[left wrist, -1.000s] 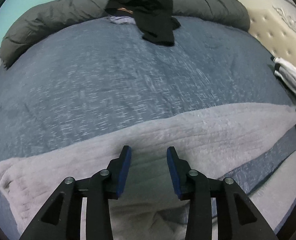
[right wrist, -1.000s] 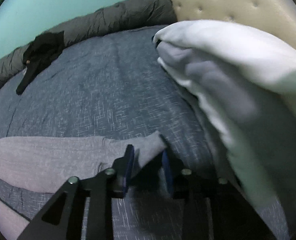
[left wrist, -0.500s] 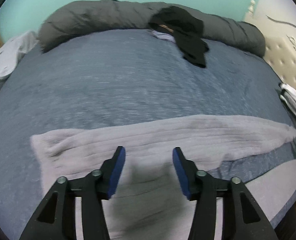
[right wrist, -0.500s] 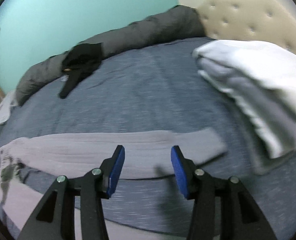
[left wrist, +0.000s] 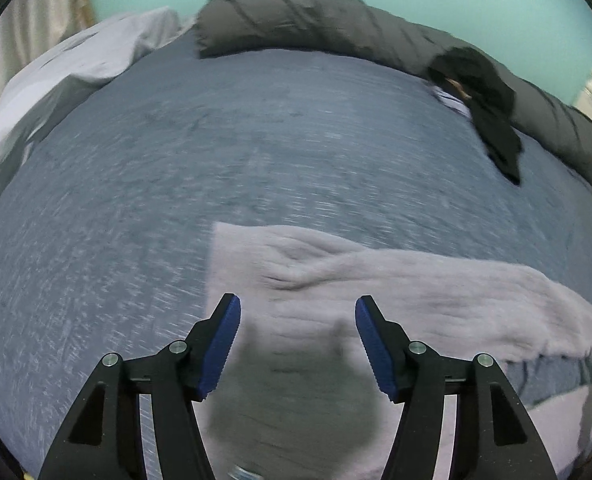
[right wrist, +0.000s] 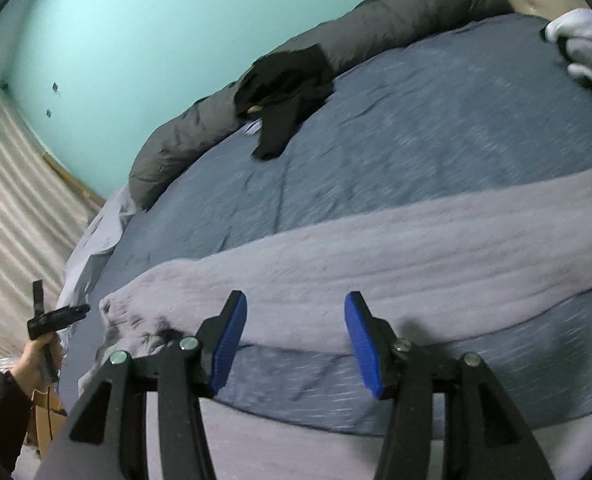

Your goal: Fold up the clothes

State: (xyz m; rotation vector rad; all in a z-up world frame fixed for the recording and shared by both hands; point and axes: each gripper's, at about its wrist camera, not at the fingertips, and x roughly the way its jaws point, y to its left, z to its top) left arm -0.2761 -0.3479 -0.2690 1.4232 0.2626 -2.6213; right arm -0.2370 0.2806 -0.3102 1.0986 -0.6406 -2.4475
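Grey ribbed knit garment lies flat on blue-grey bedspread; left gripper and right gripper both wide open, holding nothing, above it.

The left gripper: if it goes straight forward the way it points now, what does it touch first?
Most likely the light grey garment spread on the blue-grey bedcover. The left gripper, jaws open and empty, aims at it. Depth is unclear, so the exact spot is uncertain.
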